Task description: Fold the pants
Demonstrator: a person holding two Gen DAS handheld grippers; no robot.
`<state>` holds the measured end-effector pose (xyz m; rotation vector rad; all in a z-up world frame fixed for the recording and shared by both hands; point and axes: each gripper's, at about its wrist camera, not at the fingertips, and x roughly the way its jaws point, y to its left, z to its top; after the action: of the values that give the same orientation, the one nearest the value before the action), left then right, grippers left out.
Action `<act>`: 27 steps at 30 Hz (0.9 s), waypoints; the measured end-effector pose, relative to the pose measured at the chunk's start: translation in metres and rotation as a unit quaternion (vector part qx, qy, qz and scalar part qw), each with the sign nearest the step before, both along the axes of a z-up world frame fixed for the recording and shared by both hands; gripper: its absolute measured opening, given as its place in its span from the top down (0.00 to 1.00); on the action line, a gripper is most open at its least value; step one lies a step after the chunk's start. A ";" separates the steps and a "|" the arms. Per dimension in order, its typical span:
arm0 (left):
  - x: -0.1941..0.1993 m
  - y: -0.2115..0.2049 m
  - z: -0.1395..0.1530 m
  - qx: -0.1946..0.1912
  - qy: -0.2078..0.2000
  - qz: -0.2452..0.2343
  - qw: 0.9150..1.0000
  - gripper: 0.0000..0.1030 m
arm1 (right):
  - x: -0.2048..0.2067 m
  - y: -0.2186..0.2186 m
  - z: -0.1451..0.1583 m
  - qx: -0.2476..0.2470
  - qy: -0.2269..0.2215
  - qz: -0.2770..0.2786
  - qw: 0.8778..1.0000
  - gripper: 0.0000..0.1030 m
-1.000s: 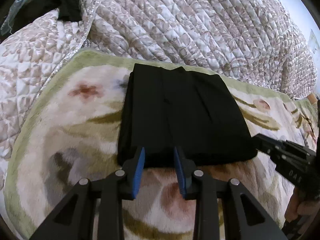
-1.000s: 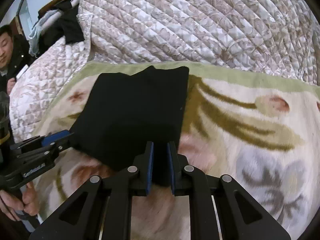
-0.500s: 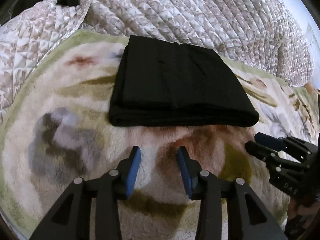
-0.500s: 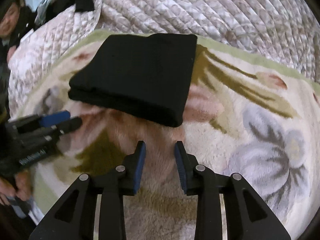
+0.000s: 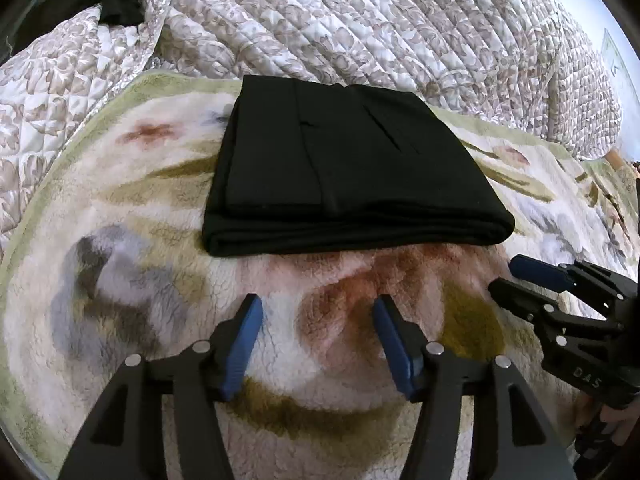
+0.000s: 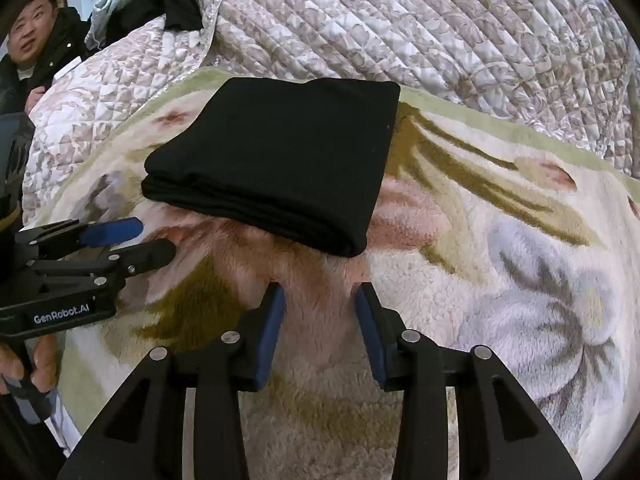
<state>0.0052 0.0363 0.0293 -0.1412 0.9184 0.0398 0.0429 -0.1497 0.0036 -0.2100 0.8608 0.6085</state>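
The black pants (image 5: 344, 168) lie folded into a thick rectangle on a floral fleece blanket (image 5: 120, 208); they also show in the right wrist view (image 6: 280, 168). My left gripper (image 5: 318, 312) is open and empty, a short way in front of the pants' near folded edge. My right gripper (image 6: 320, 300) is open and empty, just in front of the pants' near right corner. Each gripper shows in the other's view: the right one (image 5: 516, 276) at the right, the left one (image 6: 148, 236) at the left.
A quilted patterned bedspread (image 5: 400, 32) is bunched up behind the blanket. Dark clothes (image 6: 180, 4) lie at the far left on it. A person in a dark jacket (image 6: 28, 40) sits at the far left edge.
Both grippers let go of the pants' near edge, opened and drew back toward me. The folded pants stay flat on the blanket.
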 end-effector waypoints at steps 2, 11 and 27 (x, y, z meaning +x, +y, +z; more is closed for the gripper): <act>0.000 -0.002 -0.001 0.004 -0.002 -0.001 1.000 0.38 | -0.002 -0.001 0.000 -0.004 -0.006 0.004 1.000 0.57; 0.002 -0.004 -0.001 0.010 -0.004 -0.003 1.000 0.35 | -0.006 -0.001 -0.002 -0.015 -0.020 0.004 1.000 0.54; 0.002 -0.004 -0.001 0.015 -0.002 -0.004 1.000 0.33 | -0.004 -0.004 -0.002 0.003 -0.019 0.000 1.000 0.54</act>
<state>0.0069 0.0320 0.0281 -0.1106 0.9144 0.0456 0.0386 -0.1541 0.0019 -0.2160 0.8227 0.6057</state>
